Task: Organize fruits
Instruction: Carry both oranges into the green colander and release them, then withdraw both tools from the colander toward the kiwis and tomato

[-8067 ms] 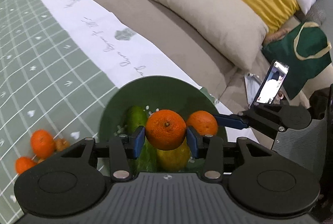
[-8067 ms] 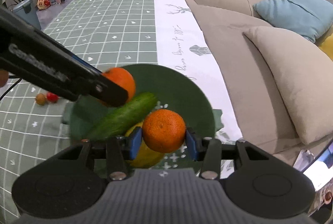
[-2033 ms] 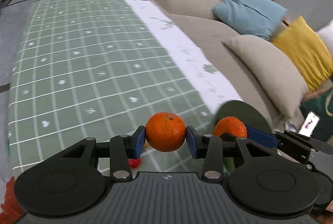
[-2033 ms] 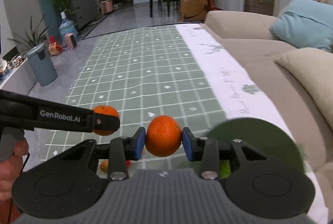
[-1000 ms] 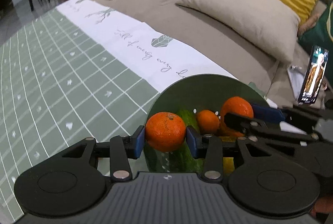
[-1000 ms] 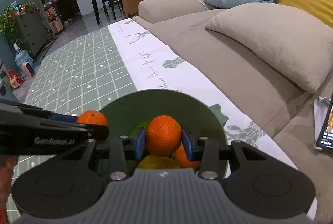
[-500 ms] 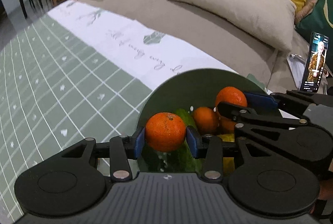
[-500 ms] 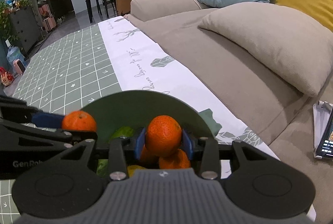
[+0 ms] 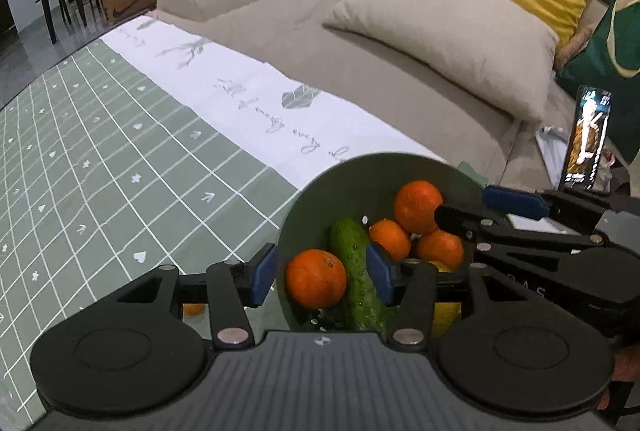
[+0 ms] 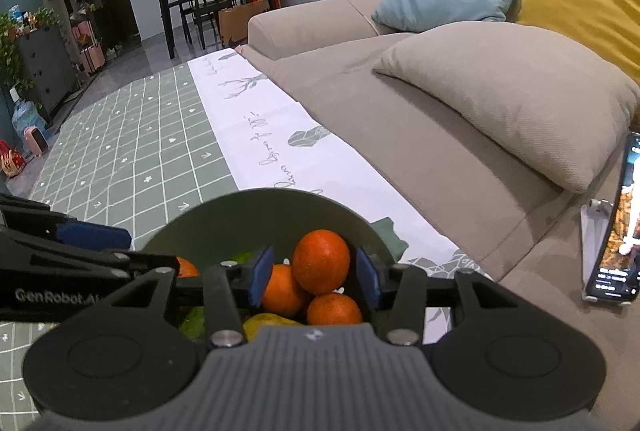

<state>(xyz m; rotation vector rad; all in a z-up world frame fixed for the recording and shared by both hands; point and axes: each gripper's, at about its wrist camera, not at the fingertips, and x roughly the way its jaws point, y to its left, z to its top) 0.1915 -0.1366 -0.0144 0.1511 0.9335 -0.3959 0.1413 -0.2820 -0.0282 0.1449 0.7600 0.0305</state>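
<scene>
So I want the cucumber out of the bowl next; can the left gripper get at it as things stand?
Probably yes. The left gripper is open just above the green bowl, and the cucumber lies uncovered on top. An orange sits between the fingers beside it, so a small shift right seems needed.

Left gripper (image 9: 320, 273) hung over the near-left rim of the green bowl (image 9: 384, 167), jaws spread apart, blue pads (image 9: 262, 273) clear of any fruit, nothing clamped. Right gripper (image 10: 314, 277) sat over the same bowl's near side, jaws likewise parted, a gap showing on both sides between its pads (image 10: 366, 277) and what lay between them. From the left wrist view, the right gripper reached in from the bowl's right edge, fingertips over the bowl's inside. From the right wrist view, the left gripper came in from the bowl's left edge. Both pointed inward toward the bowl.
</scene>
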